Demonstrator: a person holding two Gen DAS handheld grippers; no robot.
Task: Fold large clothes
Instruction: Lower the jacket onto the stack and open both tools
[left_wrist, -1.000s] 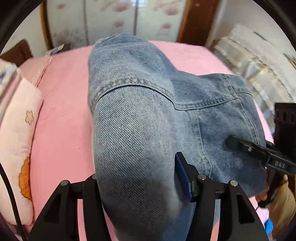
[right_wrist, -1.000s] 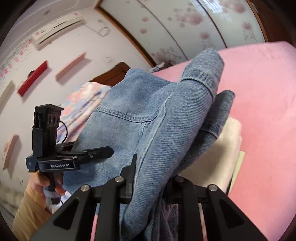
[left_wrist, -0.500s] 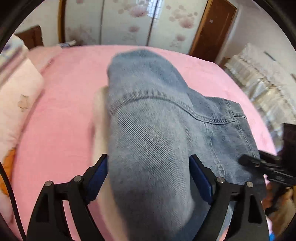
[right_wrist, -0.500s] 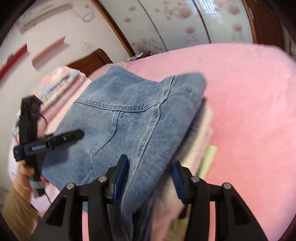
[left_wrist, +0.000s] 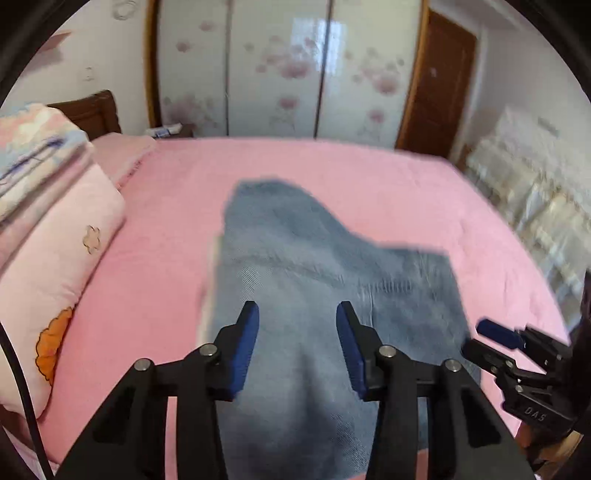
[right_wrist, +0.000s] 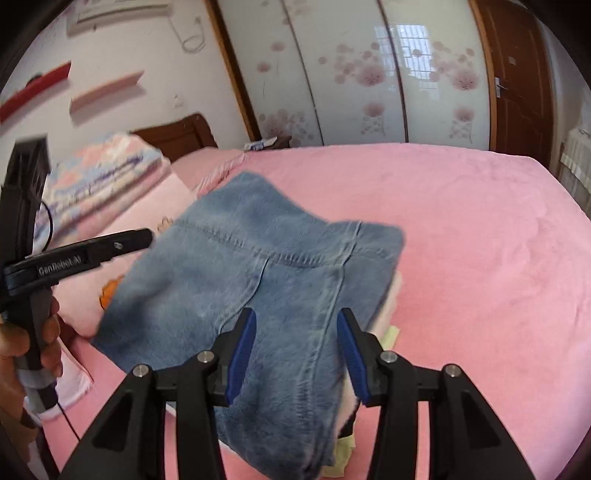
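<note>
I am looking down both wrist cameras at a pair of folded blue jeans (left_wrist: 325, 280) lying on the pink bedspread (left_wrist: 369, 184), on top of a small stack of other folded clothes (right_wrist: 388, 306). Of that stack only pale pink and yellow edges peek out on the jeans' right side in the right wrist view, so what those pieces are stays hidden from me.

My left gripper (left_wrist: 297, 343) hangs over the near end of the jeans. Its jaws have just been closing, yet they stand apart, blue pads (left_wrist: 245, 343) on either side of the denim without pressing it; the cloth lies flat below them. My right gripper (right_wrist: 295, 350) is likewise partly open above the denim, its jaws having narrowed slightly, nothing pinched that I can see. How near either set of fingertips is to the fabric I cannot tell, since both views are smeared with motion blur.

In the right wrist view the hand (right_wrist: 26, 343) holding the left gripper is cut off at the frame edge. A stack of folded bedding (left_wrist: 44, 229) sits at the left, partly out of frame.
</note>
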